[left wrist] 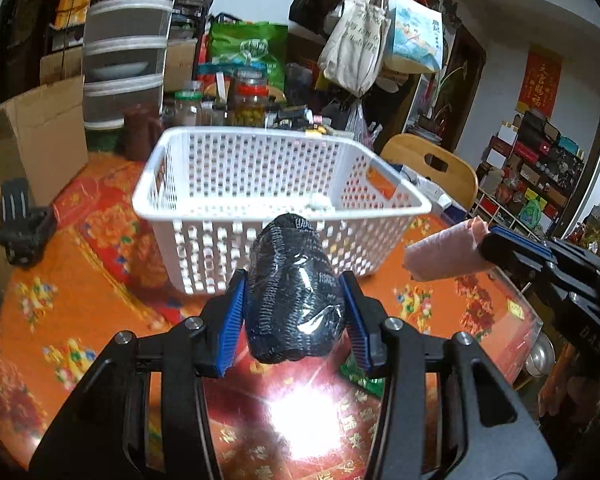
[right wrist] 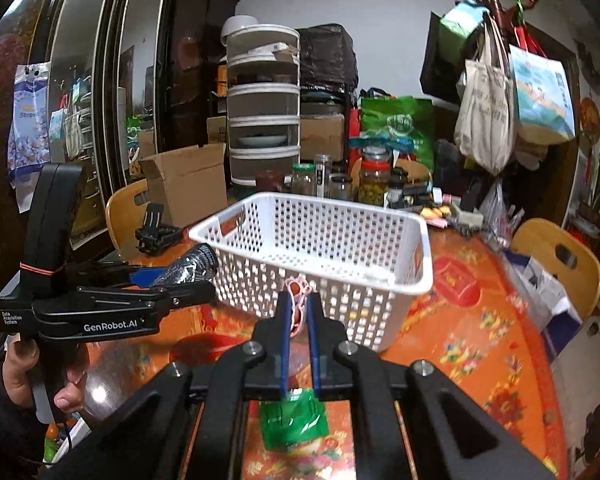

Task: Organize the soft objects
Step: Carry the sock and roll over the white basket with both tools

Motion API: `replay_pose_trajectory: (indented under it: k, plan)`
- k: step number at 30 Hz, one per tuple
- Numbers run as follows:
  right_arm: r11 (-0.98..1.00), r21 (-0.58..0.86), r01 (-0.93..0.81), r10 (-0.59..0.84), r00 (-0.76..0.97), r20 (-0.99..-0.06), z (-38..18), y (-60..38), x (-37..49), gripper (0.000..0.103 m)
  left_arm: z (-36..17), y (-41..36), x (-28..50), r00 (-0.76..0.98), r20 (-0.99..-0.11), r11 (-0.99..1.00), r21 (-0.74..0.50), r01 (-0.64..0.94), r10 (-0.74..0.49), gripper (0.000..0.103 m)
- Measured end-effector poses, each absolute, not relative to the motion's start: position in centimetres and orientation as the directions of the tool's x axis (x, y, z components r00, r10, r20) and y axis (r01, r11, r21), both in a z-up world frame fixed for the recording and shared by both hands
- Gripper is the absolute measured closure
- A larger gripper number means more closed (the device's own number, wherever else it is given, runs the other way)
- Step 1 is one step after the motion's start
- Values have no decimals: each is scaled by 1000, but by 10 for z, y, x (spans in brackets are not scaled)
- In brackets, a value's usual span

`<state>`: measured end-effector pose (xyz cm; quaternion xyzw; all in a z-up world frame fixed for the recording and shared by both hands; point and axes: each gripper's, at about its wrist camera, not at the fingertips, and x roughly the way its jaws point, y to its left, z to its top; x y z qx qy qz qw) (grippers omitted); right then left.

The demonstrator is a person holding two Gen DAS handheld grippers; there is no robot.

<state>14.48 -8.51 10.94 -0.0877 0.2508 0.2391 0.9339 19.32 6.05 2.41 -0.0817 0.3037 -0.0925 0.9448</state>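
Observation:
My left gripper [left wrist: 294, 280] is shut on a black knitted roll wrapped in clear plastic [left wrist: 294, 292], held above the table just in front of the white perforated basket [left wrist: 260, 168]. My right gripper [right wrist: 299, 304] is shut on a pink soft roll [right wrist: 298, 290], also near the basket's [right wrist: 320, 248] front wall. In the left wrist view the pink roll [left wrist: 444, 254] and right gripper [left wrist: 488, 246] show at the right. In the right wrist view the left gripper [right wrist: 180, 276] and black roll [right wrist: 192, 266] show at the left. The basket looks nearly empty.
The round table [left wrist: 60, 300] has a red-orange patterned cover under glass. A green packet [right wrist: 292, 420] lies under my right gripper. Jars [right wrist: 374, 178], a cardboard box [right wrist: 188, 184], a black stand [left wrist: 22, 224] and wooden chairs [left wrist: 432, 164] surround the basket.

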Motion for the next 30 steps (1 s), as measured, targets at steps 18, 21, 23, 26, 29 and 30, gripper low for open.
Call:
replay_pose_trajectory:
  k: [18,21,23,26,29,30]
  plan:
    - [887,-71,-456,359,778,-517,172,-68,242,97,116,72,286,797,-574,979,-176,101,-185,60]
    - [895,-51,-443,347,764,-544,168,-68,269,97,116,76,316,776,-608,982,-175,76,-169,60]
    - [901,-25,-433,341,743,-575,161,-69,290,97,111,77,338,753,-639,984,-170,58,-155,60]
    - [909,-1,-416,324,709,-626,143,-68,318,97,96,76,370,706,-696,988,-153,36,-134,60]
    - [915,6,-402,300,672,-677,122,-64,342,97,72,76,398,654,-747,989,-144,14,-118,60]
    - [918,7,-396,291,662,-691,115,-64,348,97,62,77,405,638,-761,989,-146,7,-117,60]
